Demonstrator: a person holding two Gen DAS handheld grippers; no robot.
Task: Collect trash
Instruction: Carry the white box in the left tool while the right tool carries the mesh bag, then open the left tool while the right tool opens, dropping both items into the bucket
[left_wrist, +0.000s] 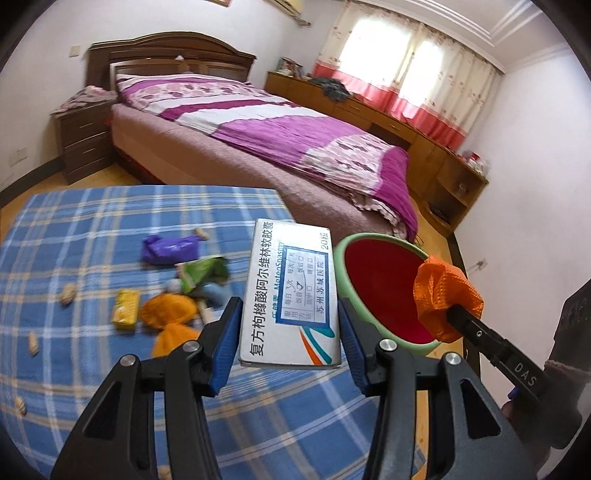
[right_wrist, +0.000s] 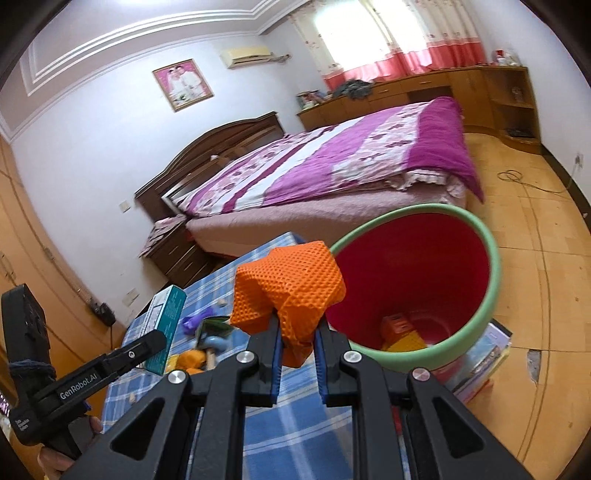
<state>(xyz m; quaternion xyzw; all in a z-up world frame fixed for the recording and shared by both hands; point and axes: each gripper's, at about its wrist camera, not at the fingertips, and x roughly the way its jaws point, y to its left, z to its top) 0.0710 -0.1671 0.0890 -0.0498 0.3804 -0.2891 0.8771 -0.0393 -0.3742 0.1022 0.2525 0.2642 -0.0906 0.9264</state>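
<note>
Bedroom, blue plaid table (left_wrist: 74, 229) by the bed, red bin (right_wrist: 491, 280) with a green rim just off the table's edge.

Progress: partway. Bin already has some trash at the bottom, orange and yellow pieces, hard to identify.

Both claws loaded, near the bin mouth:
- left gripper (left_wrist: 286, 314): jaws about half open, clamped on a white medicine box (left_wrist: 291, 295), flat, printed face up, corners intact.
- right gripper (right_wrist: 297, 332): jaws nearly closed, pinching an orange wad (right_wrist: 291, 288), dimpled mesh material, crumpled, bulging above the pads.

Neither item dropped yet.

Left on the table: purple wrapper (left_wrist: 168, 249), green wrapper (left_wrist: 205, 273), yellow packet (left_wrist: 125, 308), another orange wad (left_wrist: 168, 314), scattered peanuts (left_wrist: 68, 293). I'd judge several more trips needed.
</note>
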